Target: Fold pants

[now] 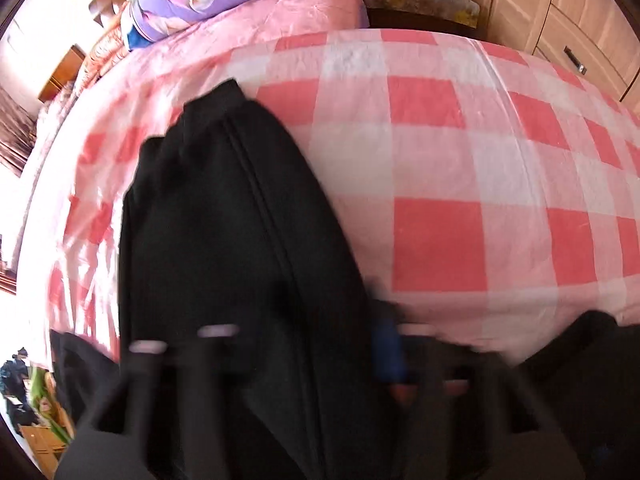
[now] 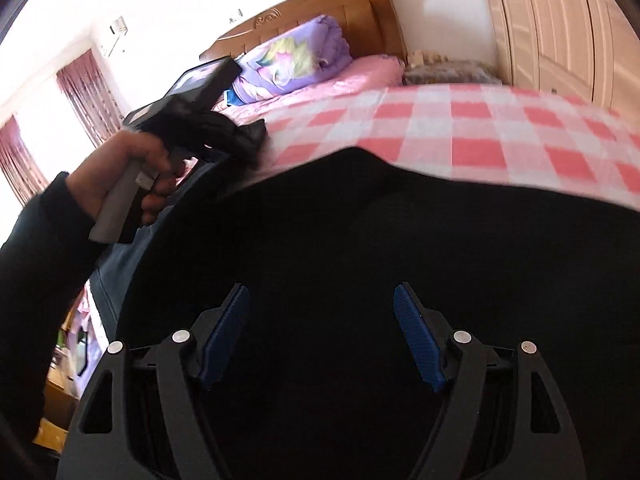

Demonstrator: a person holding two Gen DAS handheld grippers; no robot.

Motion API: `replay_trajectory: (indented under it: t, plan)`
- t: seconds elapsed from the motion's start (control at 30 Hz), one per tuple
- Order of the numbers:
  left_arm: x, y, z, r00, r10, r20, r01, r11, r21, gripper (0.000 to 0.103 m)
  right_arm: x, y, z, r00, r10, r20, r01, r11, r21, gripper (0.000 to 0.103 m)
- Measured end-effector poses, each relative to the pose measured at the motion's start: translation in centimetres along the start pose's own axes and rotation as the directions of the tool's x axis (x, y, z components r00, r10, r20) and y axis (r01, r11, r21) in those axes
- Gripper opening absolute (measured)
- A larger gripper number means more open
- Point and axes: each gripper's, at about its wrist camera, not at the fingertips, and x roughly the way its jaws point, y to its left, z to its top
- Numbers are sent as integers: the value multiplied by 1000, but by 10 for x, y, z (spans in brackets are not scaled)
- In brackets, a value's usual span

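Black pants (image 1: 216, 232) lie on a pink and white checked bedspread (image 1: 440, 168). In the left wrist view a leg runs from the near edge toward the far left, and the frame is blurred. My left gripper (image 1: 304, 360) is low over the pants; its fingers are smeared and one blue pad (image 1: 390, 356) shows at the right. In the right wrist view the pants (image 2: 360, 232) fill the lower half. My right gripper (image 2: 322, 332) is open, its blue pads (image 2: 224, 332) apart just above the cloth. The left gripper (image 2: 248, 136), held in a hand, sits at the pants' far left edge.
A purple quilt (image 2: 296, 64) is piled by the wooden headboard (image 2: 320, 16). A wardrobe (image 2: 560, 32) stands at the right, beside a small covered stand (image 2: 448, 70). Curtained windows (image 2: 84, 92) are at the left.
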Motion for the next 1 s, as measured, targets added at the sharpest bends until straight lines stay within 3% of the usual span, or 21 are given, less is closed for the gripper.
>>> replay_trajectory:
  t: [0.07,0.1,0.13,0.27,0.33,0.43,0.5,0.6,0.63,0.67,0.77,0.83,0.87,0.9,0.97,1.0]
  plan:
    - [-15,17,-9,995,-44,90,48,998,-38,9,1,-2,-1,1000,9,-1,-9,1000,11,74]
    - [-36,32,-21,983,-49,178,62,996,-69,9,1,-2,-2,1000,13,-3,-13,1000,15,74]
    - [-48,41,-29,974,-54,219,74,994,-85,8,1,-3,-3,1000,17,-2,-17,1000,16,74]
    - [-113,110,-107,909,-41,414,133,972,-196,8,-1,-4,-5,1000,27,4,-27,999,26,74]
    - [-129,141,-148,894,-12,448,139,957,-253,8,0,-4,-4,1000,24,0,-24,999,25,74]
    - [-127,176,-210,906,0,423,151,935,-322,8,3,-2,-4,1000,12,-13,-12,1000,17,74]
    - [-104,197,-249,929,-14,369,159,917,-365,8,4,-1,-5,1000,7,-22,-7,1000,12,74]
    - [-65,209,-281,954,-59,294,181,895,-408,14,5,-1,-5,1000,6,-30,-6,1000,16,75]
    - [-58,210,-287,953,-59,297,182,895,-407,15,6,-2,-5,999,5,-32,-5,1000,18,75]
    - [-59,209,-295,939,-51,341,193,897,-398,20,6,-1,-5,999,3,-34,-3,1000,16,75]
    - [-71,204,-295,942,68,329,72,916,-395,87,8,0,-5,999,-1,-41,2,1000,10,77]
    - [-91,194,-295,914,180,363,-34,926,-375,89,9,1,-5,999,-6,-42,7,1000,3,77]
    - [-109,183,-293,884,260,389,-128,934,-334,89,9,2,-5,999,-7,-41,7,1000,2,78]
    - [-120,174,-291,865,291,410,-168,936,-310,92,9,1,-6,999,-6,-40,6,1000,2,78]
    - [-142,154,-279,824,296,483,-211,951,-225,97,9,1,-5,999,-5,-40,5,1000,3,78]
    - [-148,141,-273,822,259,507,-202,965,-166,98,9,1,-5,999,-5,-40,6,1000,2,78]
